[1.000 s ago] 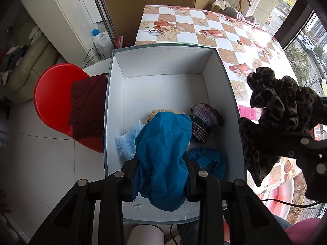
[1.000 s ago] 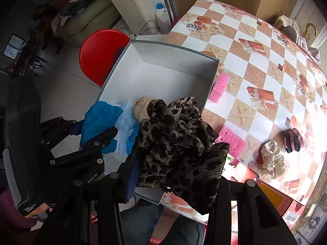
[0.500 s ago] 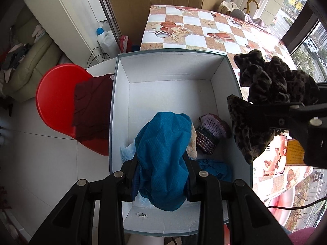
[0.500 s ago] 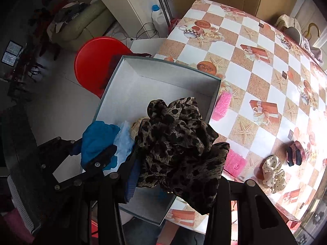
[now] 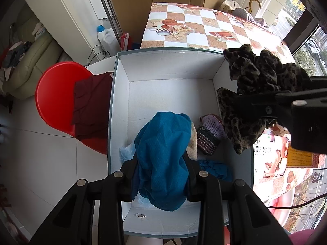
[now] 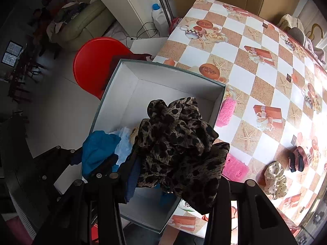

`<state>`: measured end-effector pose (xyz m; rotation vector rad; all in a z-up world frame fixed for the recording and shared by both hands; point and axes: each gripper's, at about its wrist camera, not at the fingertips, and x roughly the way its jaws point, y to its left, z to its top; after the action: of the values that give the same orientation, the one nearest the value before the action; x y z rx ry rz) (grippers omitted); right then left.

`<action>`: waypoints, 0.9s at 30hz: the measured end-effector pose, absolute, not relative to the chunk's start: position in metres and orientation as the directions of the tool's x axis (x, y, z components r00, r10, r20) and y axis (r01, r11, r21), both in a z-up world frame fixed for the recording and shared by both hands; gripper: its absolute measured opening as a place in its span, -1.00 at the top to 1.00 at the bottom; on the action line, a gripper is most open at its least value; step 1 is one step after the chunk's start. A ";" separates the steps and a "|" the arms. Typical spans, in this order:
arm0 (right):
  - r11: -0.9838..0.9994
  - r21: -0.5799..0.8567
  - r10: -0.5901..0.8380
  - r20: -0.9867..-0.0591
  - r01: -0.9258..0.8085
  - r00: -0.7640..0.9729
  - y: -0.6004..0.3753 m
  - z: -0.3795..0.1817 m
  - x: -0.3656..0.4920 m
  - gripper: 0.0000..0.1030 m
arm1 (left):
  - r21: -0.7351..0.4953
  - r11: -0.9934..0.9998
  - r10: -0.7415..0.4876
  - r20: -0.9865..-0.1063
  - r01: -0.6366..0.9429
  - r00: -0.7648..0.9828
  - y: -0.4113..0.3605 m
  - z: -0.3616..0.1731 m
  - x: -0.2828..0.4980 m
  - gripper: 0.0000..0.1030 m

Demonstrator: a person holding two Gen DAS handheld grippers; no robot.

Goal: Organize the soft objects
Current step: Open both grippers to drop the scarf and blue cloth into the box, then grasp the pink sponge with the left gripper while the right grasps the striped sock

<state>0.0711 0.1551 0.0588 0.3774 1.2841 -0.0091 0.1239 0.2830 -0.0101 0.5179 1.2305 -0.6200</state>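
Both grippers are carrying cloth to the white box (image 5: 120,106), which sits at the edge of the checkered table (image 6: 255,77) beside a red chair (image 5: 53,94). The left gripper (image 5: 161,175) is clamped on a bunched blue cloth (image 5: 163,153) and hangs over the near end of the box, pointing steeply down, with the cloth draped between its jaws above things already inside: a pale blue piece (image 5: 125,153), a cream piece (image 5: 193,143), a striped knit item (image 5: 208,134) and another blue scrap (image 5: 214,168). The right gripper (image 6: 173,169) is clamped on a crumpled leopard-print scarf (image 6: 177,147), held above the box's right wall, partly over the inside and partly over the rim. The step in hand looks like dropping both pieces into the box. For that, the right gripper probably needs to come a little further over the open floor so the hanging tail of the scarf clears the wall, then both need to lower and let go. The far half of the box is bare, so there is room. On the table, two pink sponges (image 6: 226,112), a dotted scrunchie (image 6: 273,177) and a dark hair clip (image 6: 298,159) are not yet collected.
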 end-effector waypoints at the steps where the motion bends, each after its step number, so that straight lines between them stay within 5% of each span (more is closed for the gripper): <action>1: 0.939 0.269 0.202 -0.936 0.215 0.289 0.155 0.058 0.072 0.13 | 0.034 0.728 -0.152 -0.966 0.684 0.210 0.283 -0.010 0.124 0.29; 11: 0.928 0.297 0.227 -0.930 0.227 0.288 0.149 0.054 0.076 0.12 | 0.027 0.725 -0.167 -0.962 0.688 0.214 0.283 -0.008 0.124 0.25; 15: 0.923 0.316 0.248 -0.925 0.220 0.287 0.150 0.054 0.078 0.09 | 0.013 0.721 -0.190 -0.958 0.693 0.215 0.282 -0.004 0.122 -0.06; 17: 0.917 0.332 0.262 -0.920 0.223 0.290 0.149 0.054 0.078 -0.14 | 0.005 0.720 -0.200 -0.956 0.694 0.214 0.282 -0.002 0.121 -0.34; 19: 0.912 0.339 0.264 -0.915 0.231 0.305 0.147 0.057 0.077 -0.60 | -0.017 0.725 -0.217 -0.954 0.689 0.205 0.282 -0.001 0.121 -0.58; 23: 0.903 0.348 0.266 -0.914 0.253 0.306 0.139 0.062 0.072 -0.60 | -0.056 0.737 -0.253 -0.947 0.673 0.199 0.283 0.003 0.122 -0.85; 25: 0.895 0.351 0.266 -0.915 0.275 0.303 0.132 0.063 0.066 -1.00 | -0.086 0.743 -0.273 -0.945 0.664 0.182 0.282 0.004 0.123 -0.99; 27: 0.878 0.367 0.274 -0.911 0.307 0.308 0.121 0.067 0.056 -1.00 | -0.127 0.738 -0.308 -0.937 0.663 0.163 0.280 0.009 0.125 -0.99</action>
<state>0.0562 0.1208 0.0668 0.5353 1.2761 -0.0237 0.1249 0.2796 0.0095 0.3480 1.2235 -0.7122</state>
